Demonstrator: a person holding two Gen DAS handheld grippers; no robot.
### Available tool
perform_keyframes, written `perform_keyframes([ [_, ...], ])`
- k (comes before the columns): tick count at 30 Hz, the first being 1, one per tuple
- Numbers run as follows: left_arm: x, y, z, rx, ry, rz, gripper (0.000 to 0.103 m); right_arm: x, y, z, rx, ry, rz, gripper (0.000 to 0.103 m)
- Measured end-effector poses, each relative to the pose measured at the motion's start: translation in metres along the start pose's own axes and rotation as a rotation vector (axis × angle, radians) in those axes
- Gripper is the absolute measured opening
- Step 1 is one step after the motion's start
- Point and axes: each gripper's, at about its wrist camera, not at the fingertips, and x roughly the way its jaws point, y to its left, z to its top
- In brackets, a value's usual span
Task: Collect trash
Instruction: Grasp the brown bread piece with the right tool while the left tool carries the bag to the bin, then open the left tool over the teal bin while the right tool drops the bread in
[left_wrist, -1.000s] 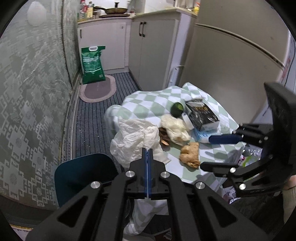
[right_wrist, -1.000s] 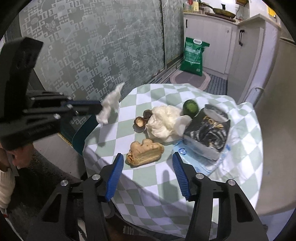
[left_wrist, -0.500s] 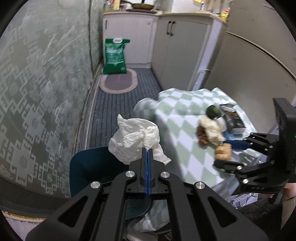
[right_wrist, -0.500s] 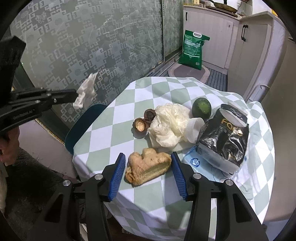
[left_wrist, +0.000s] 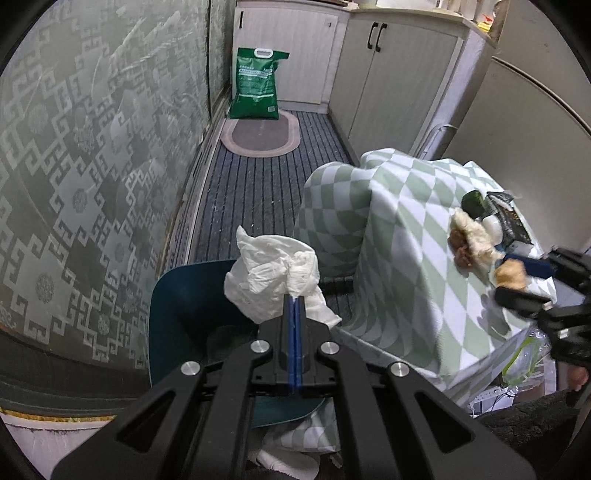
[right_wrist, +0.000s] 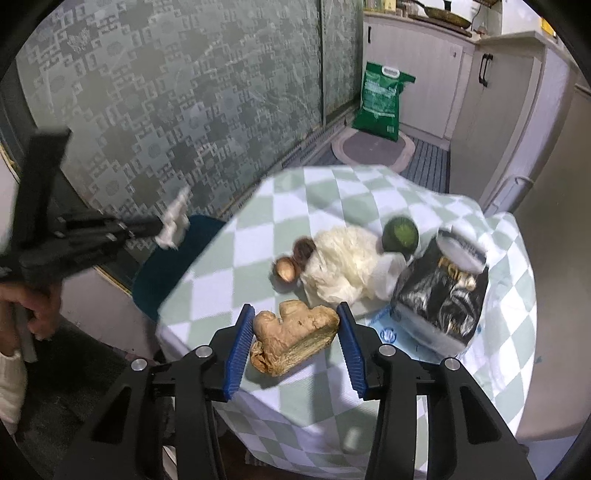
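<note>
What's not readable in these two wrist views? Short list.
- Teal bin interior: left wrist view, hidden by the crumpled tissue and the left gripper.
- Black bag label: right wrist view, motion blur.
- Green sack print: both views, too small.
- Whether the right gripper pads touch the ginger: cannot tell.

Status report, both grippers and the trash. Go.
Left gripper shut on crumpled tissue, over the blue bin. Right gripper open, straddling the ginger root on the checkered table. Nothing in the way.
</note>
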Motion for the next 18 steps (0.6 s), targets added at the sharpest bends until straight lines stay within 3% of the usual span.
perform_keyframes([
  [11, 0.041, 0.013, -0.016, -0.061, 0.117, 0.000, 0.001, -0.014, 0.032, 0.036, -0.029, -0.082, 0.071, 0.046],
  [18, 0.058, 0.013, -0.027, -0.046, 0.180, 0.015, 0.003, 0.001, 0.056, 0.055, -0.048, -0.074, 0.130, 0.046],
])
